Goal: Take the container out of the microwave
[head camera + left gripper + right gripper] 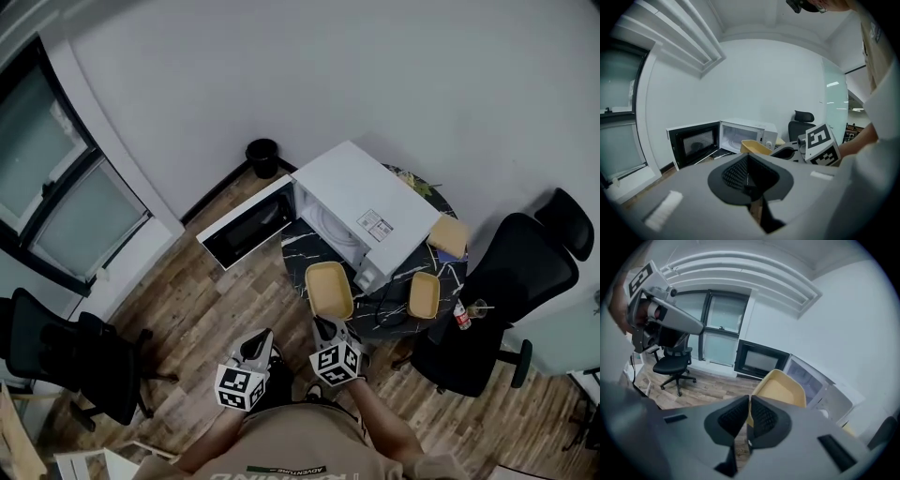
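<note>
Clearly out of the microwave [366,202]: yellow container [329,289] open side up at the near edge of the dark worktop [389,314], just in front of the open cavity, long axis running from the fingers toward the oven. Pinched by its near short rim in the right gripper [327,325], fingers closed on it. Left gripper [261,339] held low, fingers together on nothing. Label [374,225] on the microwave's top, print too small to read.
</note>
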The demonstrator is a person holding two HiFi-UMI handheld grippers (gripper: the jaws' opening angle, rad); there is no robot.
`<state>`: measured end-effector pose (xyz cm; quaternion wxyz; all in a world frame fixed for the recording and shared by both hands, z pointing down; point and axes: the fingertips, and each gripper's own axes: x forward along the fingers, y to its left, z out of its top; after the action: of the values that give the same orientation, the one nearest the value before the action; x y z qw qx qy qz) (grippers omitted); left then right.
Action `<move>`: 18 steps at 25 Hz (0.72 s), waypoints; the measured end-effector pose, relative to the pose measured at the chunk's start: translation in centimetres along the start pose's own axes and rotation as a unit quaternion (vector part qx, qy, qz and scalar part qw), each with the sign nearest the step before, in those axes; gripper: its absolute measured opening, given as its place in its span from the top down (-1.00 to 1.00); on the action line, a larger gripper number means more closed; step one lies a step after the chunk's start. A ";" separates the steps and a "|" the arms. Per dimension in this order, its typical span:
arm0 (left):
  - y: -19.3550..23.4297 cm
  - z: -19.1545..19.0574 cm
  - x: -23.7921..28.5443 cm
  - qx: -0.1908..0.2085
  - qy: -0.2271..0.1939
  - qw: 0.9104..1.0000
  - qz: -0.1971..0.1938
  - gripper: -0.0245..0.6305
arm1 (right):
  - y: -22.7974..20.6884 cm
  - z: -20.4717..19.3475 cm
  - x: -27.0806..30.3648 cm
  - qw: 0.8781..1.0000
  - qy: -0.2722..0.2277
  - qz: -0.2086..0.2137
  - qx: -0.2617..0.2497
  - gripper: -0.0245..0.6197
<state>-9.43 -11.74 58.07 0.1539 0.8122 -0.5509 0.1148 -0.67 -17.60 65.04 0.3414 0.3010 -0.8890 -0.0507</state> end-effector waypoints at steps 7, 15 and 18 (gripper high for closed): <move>-0.9 -0.4 -3.3 0.012 0.001 1.000 0.014 0.91 | 3.4 -0.4 -3.0 1.000 -0.008 0.018 0.020 0.90; -1.3 -0.2 -5.1 0.022 -0.012 0.999 -0.024 0.91 | 6.4 1.6 -5.1 1.000 -0.006 0.018 -0.024 0.90; -1.2 0.1 -5.6 0.029 -0.020 0.999 -0.038 0.91 | 6.9 3.0 -6.1 0.999 -0.011 0.017 -0.032 0.90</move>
<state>-10.38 -6.52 55.86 0.1235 0.8386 -0.5194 0.1081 -2.52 -8.86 61.28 0.3419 0.2742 -0.8956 -0.0764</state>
